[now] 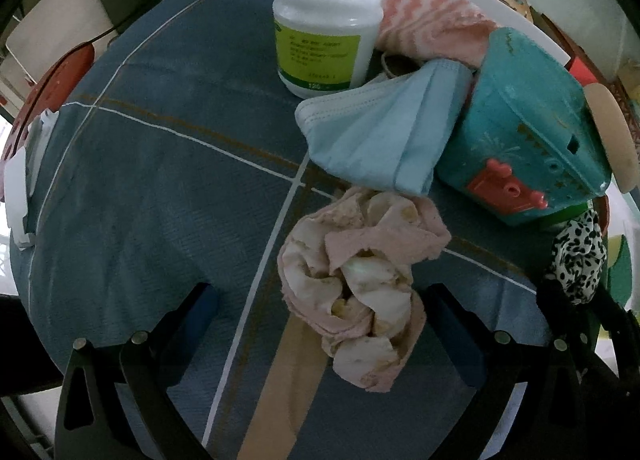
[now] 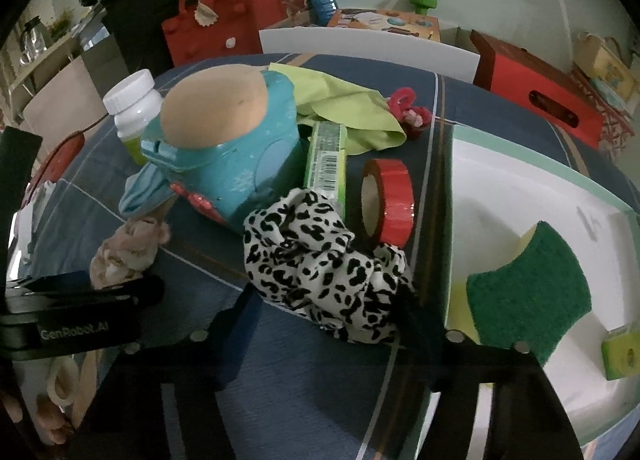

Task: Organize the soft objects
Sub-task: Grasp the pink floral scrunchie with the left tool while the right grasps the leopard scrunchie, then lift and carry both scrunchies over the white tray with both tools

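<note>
Right tongs (image 2: 328, 316) alone show the green sponge (image 2: 528, 296) in the tray (image 2: 520, 164).

Mask (image 1: 372, 140) between bottle (image 1: 328, 20) and toy (image 1: 520, 132), scrunchie (image 1: 356, 288) before mask.

Left wrist cam: steep look down, close over blue plaid cloth (image 1: 132, 180), pink scrunchie (image 1: 356, 288) just ahead of its fingers. Right wrist cam: shallower tilt, low and near, facing leopard scrunchie (image 2: 320, 264), room clutter behind. Shared: teal toy (image 1: 528, 132) (image 2: 236, 148), white bottle (image 1: 328, 24) (image 2: 132, 108), both scrunchies, cloth.
</note>
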The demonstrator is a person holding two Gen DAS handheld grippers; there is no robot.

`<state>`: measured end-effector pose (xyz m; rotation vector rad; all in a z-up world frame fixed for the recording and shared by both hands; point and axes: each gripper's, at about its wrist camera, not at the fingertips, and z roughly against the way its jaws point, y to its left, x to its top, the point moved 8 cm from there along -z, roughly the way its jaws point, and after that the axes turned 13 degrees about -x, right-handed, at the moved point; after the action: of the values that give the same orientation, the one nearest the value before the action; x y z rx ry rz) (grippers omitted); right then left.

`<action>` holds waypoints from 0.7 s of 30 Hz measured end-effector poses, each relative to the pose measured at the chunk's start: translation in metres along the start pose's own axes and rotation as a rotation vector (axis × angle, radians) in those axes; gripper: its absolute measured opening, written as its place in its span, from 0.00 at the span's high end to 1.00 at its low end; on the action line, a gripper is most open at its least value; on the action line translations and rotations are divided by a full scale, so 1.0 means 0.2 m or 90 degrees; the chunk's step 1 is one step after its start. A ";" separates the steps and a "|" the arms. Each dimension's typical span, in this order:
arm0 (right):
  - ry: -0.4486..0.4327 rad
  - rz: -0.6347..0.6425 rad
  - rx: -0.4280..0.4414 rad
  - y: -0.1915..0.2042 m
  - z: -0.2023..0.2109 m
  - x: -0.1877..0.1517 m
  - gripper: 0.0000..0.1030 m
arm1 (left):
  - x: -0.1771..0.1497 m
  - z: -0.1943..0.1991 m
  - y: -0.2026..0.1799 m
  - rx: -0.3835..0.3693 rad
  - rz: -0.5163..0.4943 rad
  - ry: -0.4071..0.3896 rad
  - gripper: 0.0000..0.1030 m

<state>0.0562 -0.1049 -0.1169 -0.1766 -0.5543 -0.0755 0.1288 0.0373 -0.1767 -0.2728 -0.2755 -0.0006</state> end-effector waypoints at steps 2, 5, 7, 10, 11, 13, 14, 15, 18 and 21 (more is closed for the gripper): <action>0.000 -0.005 0.000 -0.02 0.00 0.00 0.44 | 0.00 0.00 -0.01 -0.015 0.003 -0.005 0.01; -0.002 -0.013 0.004 -0.03 0.01 0.00 0.49 | 0.01 0.05 -0.01 -0.038 0.004 -0.015 0.17; -0.003 -0.015 0.008 -0.03 0.02 0.00 0.52 | 0.01 0.06 -0.02 -0.033 -0.006 -0.017 0.33; -0.005 -0.016 0.009 -0.04 0.02 0.00 0.55 | 0.01 0.06 -0.06 -0.034 -0.025 -0.018 0.48; -0.005 -0.017 0.011 -0.04 0.02 0.00 0.55 | 0.01 0.06 -0.07 -0.041 -0.028 -0.018 0.53; -0.005 -0.019 0.014 -0.04 0.03 0.00 0.58 | 0.00 0.07 -0.09 -0.048 -0.033 -0.016 0.56; -0.006 -0.021 0.017 -0.04 0.03 0.00 0.59 | 0.00 0.07 -0.10 -0.048 -0.034 -0.016 0.58; -0.007 -0.022 0.020 -0.05 0.04 0.00 0.61 | 0.00 0.07 -0.11 -0.050 -0.030 -0.017 0.59; -0.012 -0.027 0.026 -0.06 0.07 0.00 0.65 | 0.00 0.09 -0.12 -0.076 -0.022 -0.019 0.64; -0.017 -0.032 0.032 -0.07 0.09 0.00 0.68 | 0.01 0.11 -0.12 -0.086 -0.019 -0.022 0.67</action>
<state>0.0457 -0.1146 -0.1002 -0.1144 -0.5870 -0.1078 0.1234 0.0203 -0.1505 -0.4024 -0.3147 -0.0445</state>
